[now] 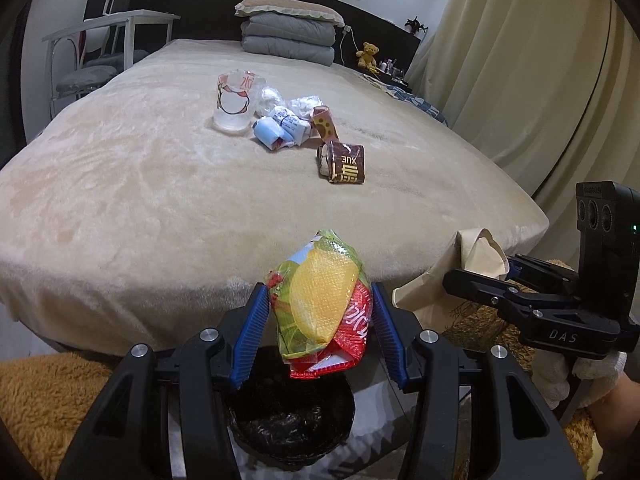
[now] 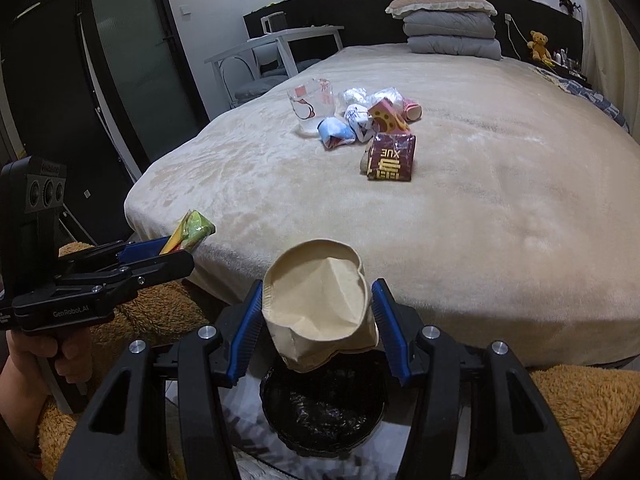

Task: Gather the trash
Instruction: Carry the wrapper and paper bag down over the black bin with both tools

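Left gripper (image 1: 318, 330) clamped on crumpled snack wrapper (image 1: 320, 304); right gripper (image 2: 318, 322) clamped on folded paper plate (image 2: 320, 300). Both hang over black-lined bin (image 2: 322, 412) at 6 o'clock. Beige bed (image 1: 160, 184): remaining trash pile (image 1: 280, 124) at 12 o'clock, brown carton (image 1: 344, 162) nearest. Folded bedding (image 1: 288, 36) at headboard.

This is a bedroom in a home: a wide bed (image 1: 200, 184) under a plush beige blanket fills the view, with a dark headboard (image 1: 208, 8) at 12 o'clock. Folded grey quilts (image 1: 288, 38) topped by a pillow (image 1: 288, 10) sit before it, a teddy bear (image 1: 368, 54) at 1 o'clock. Cream curtains (image 1: 532, 80) hang at 2 o'clock, a white side table (image 1: 112, 24) at 10 o'clock.
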Demonstrator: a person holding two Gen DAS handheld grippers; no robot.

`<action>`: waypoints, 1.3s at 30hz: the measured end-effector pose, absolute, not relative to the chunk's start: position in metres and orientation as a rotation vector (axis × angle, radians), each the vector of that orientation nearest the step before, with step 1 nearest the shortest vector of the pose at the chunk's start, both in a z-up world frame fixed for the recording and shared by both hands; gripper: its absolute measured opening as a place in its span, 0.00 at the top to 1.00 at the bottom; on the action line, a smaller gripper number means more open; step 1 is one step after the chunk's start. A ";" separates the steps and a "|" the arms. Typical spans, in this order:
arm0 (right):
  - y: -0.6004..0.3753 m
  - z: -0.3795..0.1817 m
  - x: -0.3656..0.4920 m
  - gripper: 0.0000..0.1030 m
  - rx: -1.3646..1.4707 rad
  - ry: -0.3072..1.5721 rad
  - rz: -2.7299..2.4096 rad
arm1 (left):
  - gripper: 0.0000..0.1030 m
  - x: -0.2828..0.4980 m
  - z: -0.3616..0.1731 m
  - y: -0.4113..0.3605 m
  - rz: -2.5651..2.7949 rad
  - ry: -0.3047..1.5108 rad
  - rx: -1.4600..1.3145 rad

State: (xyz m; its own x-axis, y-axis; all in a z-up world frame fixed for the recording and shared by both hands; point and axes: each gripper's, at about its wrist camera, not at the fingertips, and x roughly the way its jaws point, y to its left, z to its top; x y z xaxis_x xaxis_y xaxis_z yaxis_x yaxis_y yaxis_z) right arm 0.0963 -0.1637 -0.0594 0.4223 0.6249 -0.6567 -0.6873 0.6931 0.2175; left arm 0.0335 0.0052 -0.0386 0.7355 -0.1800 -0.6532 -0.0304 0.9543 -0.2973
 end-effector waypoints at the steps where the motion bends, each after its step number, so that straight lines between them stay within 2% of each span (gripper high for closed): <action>1: -0.164 -0.061 0.097 0.47 -0.080 0.793 0.823 | 0.51 0.033 -0.041 0.005 -0.087 0.755 -0.311; 13: -0.144 -0.125 0.105 0.47 -0.058 1.109 0.796 | 0.51 0.047 -0.094 -0.005 -0.087 0.981 -0.378; 23: -0.135 -0.165 0.123 0.47 -0.045 1.302 0.737 | 0.51 0.065 -0.148 0.007 -0.060 1.209 -0.491; 36: -0.134 -0.181 0.137 0.45 -0.002 1.401 0.707 | 0.51 0.071 -0.177 0.008 -0.039 1.320 -0.516; 37: -0.135 -0.182 0.139 0.43 0.005 1.403 0.711 | 0.47 0.071 -0.176 0.007 -0.032 1.320 -0.506; 38: -0.136 -0.182 0.138 0.38 0.011 1.403 0.712 | 0.42 0.070 -0.176 0.006 -0.021 1.320 -0.495; 39: -0.136 -0.182 0.139 0.34 0.017 1.401 0.711 | 0.34 0.069 -0.175 0.006 -0.009 1.317 -0.485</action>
